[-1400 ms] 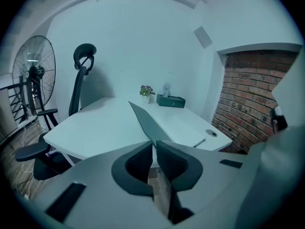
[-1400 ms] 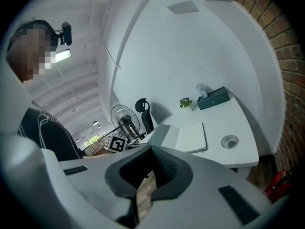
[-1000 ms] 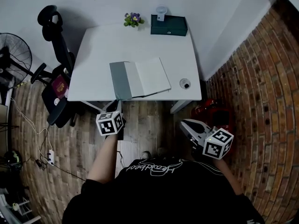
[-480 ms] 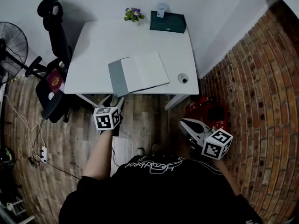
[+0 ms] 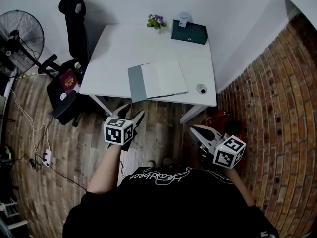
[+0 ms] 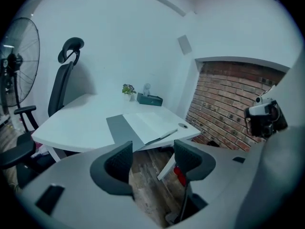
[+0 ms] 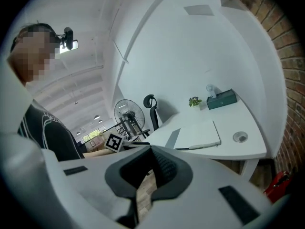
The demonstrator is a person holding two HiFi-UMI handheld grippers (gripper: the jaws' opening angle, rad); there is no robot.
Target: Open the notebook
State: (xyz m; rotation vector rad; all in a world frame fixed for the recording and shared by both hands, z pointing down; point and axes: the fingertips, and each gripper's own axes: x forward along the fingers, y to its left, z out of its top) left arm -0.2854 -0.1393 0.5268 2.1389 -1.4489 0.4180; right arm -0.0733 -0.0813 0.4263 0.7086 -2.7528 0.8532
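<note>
Open notebook point(image 5: 163, 79) on white table point(image 5: 124, 48), flowers point(image 5: 156, 21) beside green box point(image 5: 189, 32)

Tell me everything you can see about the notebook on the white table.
The notebook lies open and flat near the front edge of the white table, a little askew to that edge. Its grey cover is folded out flat on the left. A blank white page, apparently paper, faces up on the right. A thin dark edge shows under the pages along the front right side. Only the table touches it, and nothing lies on it.
</note>
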